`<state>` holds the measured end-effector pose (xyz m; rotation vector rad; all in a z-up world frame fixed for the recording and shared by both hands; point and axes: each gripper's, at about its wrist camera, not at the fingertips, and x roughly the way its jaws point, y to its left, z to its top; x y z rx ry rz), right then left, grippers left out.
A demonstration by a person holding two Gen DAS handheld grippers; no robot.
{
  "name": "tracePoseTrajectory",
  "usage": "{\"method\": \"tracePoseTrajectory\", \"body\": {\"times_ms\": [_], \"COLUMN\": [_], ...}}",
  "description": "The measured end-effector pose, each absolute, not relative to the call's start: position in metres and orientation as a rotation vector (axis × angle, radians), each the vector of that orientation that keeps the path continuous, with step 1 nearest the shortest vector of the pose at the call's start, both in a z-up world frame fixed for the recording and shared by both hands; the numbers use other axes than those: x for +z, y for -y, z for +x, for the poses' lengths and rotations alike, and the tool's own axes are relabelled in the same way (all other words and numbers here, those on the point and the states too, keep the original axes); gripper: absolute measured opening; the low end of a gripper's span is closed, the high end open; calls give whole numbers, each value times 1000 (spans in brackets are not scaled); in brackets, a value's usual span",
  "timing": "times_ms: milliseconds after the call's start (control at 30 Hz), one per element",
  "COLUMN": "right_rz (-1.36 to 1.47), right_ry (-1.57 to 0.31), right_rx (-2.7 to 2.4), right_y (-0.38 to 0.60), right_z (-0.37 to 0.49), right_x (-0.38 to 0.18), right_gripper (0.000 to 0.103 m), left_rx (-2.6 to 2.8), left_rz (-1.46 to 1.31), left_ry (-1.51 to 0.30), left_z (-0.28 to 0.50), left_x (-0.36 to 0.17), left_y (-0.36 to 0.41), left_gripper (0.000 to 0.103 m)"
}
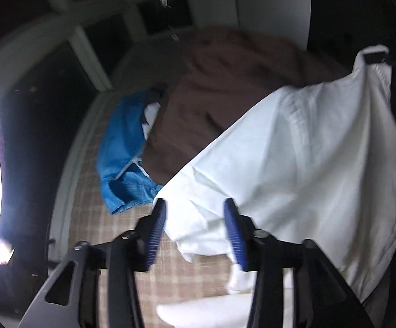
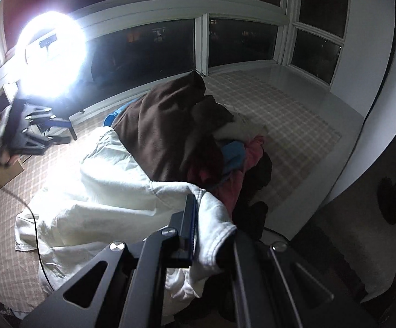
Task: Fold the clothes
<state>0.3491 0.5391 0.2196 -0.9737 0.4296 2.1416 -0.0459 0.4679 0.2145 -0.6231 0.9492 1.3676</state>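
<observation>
A white garment [image 1: 307, 150] hangs spread over the plaid surface [image 1: 110, 224]. My left gripper [image 1: 195, 218] is open, its blue pads [image 1: 158, 232] either side of the garment's lower edge. My right gripper [image 2: 200, 218] is shut on the white garment [image 2: 102, 191] at a hem; the cloth drapes over its fingers. The right gripper also shows in the left wrist view [image 1: 374, 57], holding the garment's far corner up. The left gripper shows at far left in the right wrist view [image 2: 23, 128].
A pile of clothes lies behind: a brown one [image 1: 225, 95] [image 2: 165, 131], a blue one [image 1: 124, 150], pink [image 2: 250, 158] and dark ones. A bright ring light [image 2: 50, 52] stands at the left by the windows [image 2: 239, 38]. A cable [image 2: 35, 218] crosses the cloth.
</observation>
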Motion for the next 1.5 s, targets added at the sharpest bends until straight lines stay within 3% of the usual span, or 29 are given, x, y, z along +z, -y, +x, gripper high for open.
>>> {"method": "tracePoseTrajectory", "body": {"times_ms": [233, 400, 467, 533, 567, 700, 767, 800, 833, 900, 1167, 1267, 1367, 1500], "right_rz": [-980, -997, -996, -995, -994, -991, -988, -987, -988, -991, -1017, -1027, -1013, -988], "right_ry": [-455, -466, -472, -471, -474, -474, -477, -478, -478, -474, -458, -467, -485, -482], "right_rx": [2138, 2142, 2147, 2152, 2156, 2160, 2167, 2169, 2171, 2170, 2139, 2134, 2147, 2190], "right_y": [-547, -549, -550, -550, -549, -547, -545, -545, -544, -544, -547, -550, -552, -549], "right_z": [343, 335, 334, 334, 334, 337, 339, 339, 339, 339, 334, 334, 334, 328], "right_x": [216, 214, 214, 215, 216, 218, 219, 220, 220, 220, 214, 213, 214, 221], "right_gripper": [4, 4, 4, 4, 4, 4, 4, 4, 4, 4, 4, 4, 4, 4], "left_rx": [1204, 1141, 1123, 1116, 1140, 1193, 1210, 1220, 1235, 1225, 1053, 993, 1046, 1188], "left_rz": [-873, -950, -957, -932, -908, -845, -802, -766, -726, -664, -704, -868, -868, -801], "left_ry": [-869, -786, -761, -740, -738, -829, -888, -914, -937, -938, -972, -901, -894, -925], "left_z": [-93, -98, -94, -88, -83, -65, -59, -57, -55, -49, -52, -64, -61, -52], "left_x": [170, 141, 133, 139, 145, 160, 171, 177, 183, 191, 164, 148, 150, 182], "left_y": [-510, -517, -517, -508, -501, -481, -475, -478, -480, -486, -531, -537, -523, -479], "left_gripper": [63, 63, 50, 8, 1, 0, 3, 21, 46, 66, 65, 41, 5, 2]}}
